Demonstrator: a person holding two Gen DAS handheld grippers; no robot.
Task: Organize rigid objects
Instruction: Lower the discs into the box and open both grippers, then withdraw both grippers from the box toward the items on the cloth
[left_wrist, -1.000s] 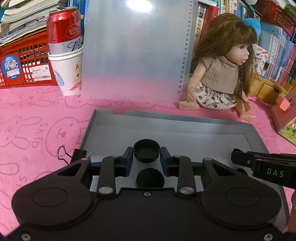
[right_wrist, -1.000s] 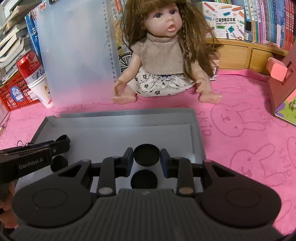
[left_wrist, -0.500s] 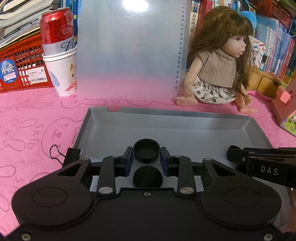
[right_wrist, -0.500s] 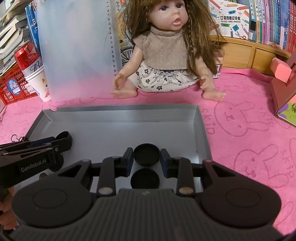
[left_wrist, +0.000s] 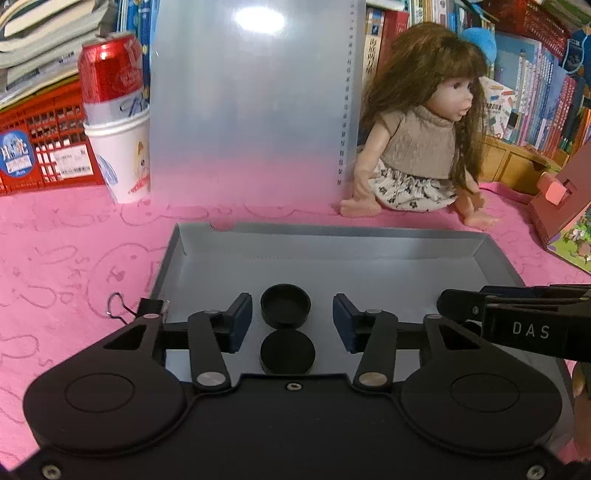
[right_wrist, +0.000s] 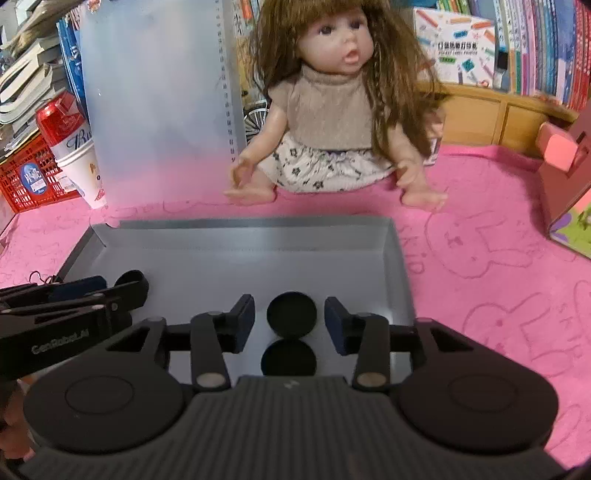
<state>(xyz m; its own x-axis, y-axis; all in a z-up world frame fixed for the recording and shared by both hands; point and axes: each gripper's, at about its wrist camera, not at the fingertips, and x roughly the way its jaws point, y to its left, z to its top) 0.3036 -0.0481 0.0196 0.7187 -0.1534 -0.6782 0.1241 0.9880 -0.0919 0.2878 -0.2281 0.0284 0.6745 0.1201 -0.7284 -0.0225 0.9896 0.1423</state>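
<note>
Black round caps sit in the grey tray (left_wrist: 369, 266), one (left_wrist: 285, 304) between my opening left gripper (left_wrist: 292, 317), another (right_wrist: 291, 314) between my opening right gripper (right_wrist: 289, 317), both apparently released, so I next lift clear

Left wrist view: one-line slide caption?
Left gripper opening around a black cap resting in the grey tray, pads clear of it.

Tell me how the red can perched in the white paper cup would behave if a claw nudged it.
The red can stands tall out of the paper cup, so the pair probably tips easily. Its smooth round wall looks slippery, and once down it would likely roll across the pink cloth.
</note>
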